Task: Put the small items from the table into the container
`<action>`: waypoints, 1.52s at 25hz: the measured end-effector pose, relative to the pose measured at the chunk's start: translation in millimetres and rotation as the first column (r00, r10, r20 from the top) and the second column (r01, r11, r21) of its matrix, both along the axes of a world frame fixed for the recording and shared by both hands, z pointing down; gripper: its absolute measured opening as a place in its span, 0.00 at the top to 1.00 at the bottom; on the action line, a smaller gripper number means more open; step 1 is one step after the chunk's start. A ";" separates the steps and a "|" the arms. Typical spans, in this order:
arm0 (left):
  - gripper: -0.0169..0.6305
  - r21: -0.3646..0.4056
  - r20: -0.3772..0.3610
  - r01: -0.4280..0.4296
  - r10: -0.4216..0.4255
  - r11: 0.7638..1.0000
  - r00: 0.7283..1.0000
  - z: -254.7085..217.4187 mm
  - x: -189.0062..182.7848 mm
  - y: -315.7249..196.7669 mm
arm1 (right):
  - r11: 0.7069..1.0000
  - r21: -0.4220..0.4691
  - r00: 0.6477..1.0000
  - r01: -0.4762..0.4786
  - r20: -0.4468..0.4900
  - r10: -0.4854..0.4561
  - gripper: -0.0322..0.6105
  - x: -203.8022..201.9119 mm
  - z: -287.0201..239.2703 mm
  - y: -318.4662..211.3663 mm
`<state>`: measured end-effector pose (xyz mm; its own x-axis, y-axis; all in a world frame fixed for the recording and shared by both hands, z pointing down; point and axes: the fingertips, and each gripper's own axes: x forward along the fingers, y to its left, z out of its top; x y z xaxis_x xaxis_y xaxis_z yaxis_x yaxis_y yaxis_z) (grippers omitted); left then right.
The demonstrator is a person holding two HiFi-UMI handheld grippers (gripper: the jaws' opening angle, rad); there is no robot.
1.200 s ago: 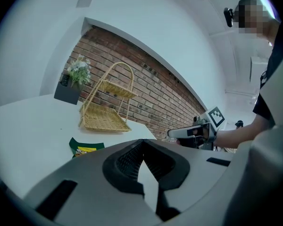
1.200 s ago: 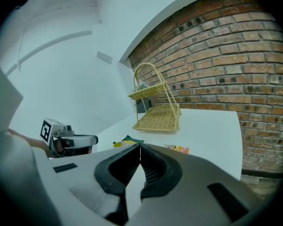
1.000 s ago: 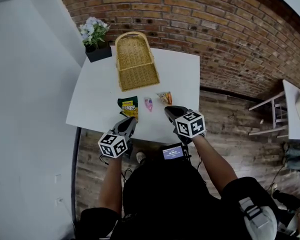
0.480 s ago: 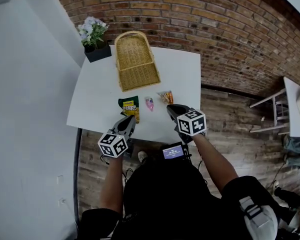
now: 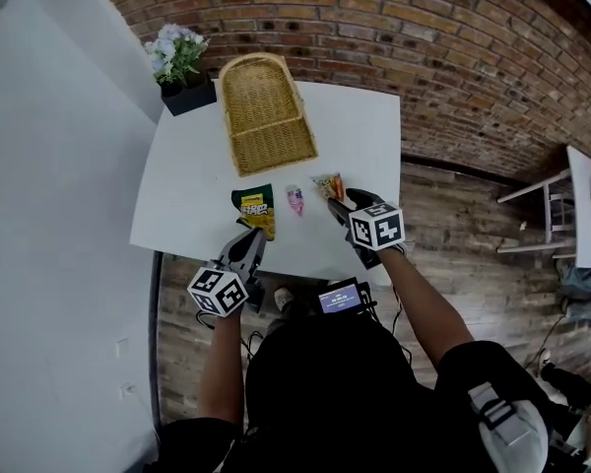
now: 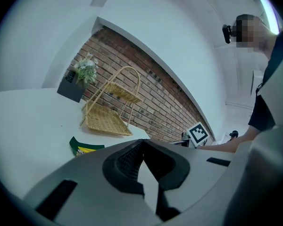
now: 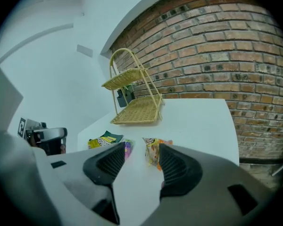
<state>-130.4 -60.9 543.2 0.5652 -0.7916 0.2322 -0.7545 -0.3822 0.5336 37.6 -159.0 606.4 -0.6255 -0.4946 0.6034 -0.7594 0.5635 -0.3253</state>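
Three small packets lie in a row on the white table (image 5: pixel 364 136): a green-and-yellow one (image 5: pixel 254 208), a pink one (image 5: pixel 295 200) and an orange one (image 5: pixel 327 185). Behind them stands a wicker basket (image 5: pixel 266 111). My right gripper (image 5: pixel 343 203) hovers low just short of the orange packet (image 7: pixel 153 150). Its jaws are opening with nothing pressed between them, and the pink packet (image 7: pixel 127 147) lies off the left jaw. My left gripper (image 5: pixel 251 239) is shut and empty near the table's front edge, behind the green packet (image 6: pixel 85 146).
A black pot of pale flowers (image 5: pixel 184 87) stands at the table's far left corner beside the basket (image 7: pixel 137 109). A brick wall runs behind the table. The wooden floor drops away past the front and right edges.
My right gripper moved forward and down to the orange packet, and its jaws went from shut to apart. The left gripper stayed where it was.
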 end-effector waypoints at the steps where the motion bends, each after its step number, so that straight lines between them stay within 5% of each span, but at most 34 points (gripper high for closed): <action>1: 0.96 -0.002 -0.006 0.005 -0.005 1.000 1.000 -0.2 -1.3 0.5 | 1.000 -0.005 1.000 -0.005 -0.009 0.005 0.60 1.1 5.0 -3.6; 6: 0.96 -0.012 -0.052 0.042 -0.042 0.999 0.998 0.5 -12.4 2.0 | 0.999 -0.035 0.998 -0.006 -0.063 0.004 0.52 0.3 30.8 -15.0; 21: 0.96 -0.056 -0.042 0.053 -0.055 0.997 0.998 16.3 -18.3 -5.8 | 0.996 -0.090 0.988 0.004 -0.152 -0.018 0.52 -10.3 69.8 -32.1; 29: 0.96 -0.067 -0.030 0.060 -0.062 0.996 0.998 20.2 -21.3 -3.4 | 0.997 -0.077 0.984 0.000 -0.179 -0.014 0.65 -6.6 69.4 -31.7; 38: 0.96 -0.059 -0.027 0.061 -0.063 0.996 0.998 18.7 -19.8 -1.7 | 0.998 -0.070 0.987 0.005 -0.158 -0.016 0.67 -8.3 58.6 -25.7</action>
<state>-150.2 -62.6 561.9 0.5228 -0.8107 0.2637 -0.7599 -0.3029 0.5752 29.3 -184.7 665.1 -0.5244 -0.4422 0.7277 -0.7984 0.5525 -0.2396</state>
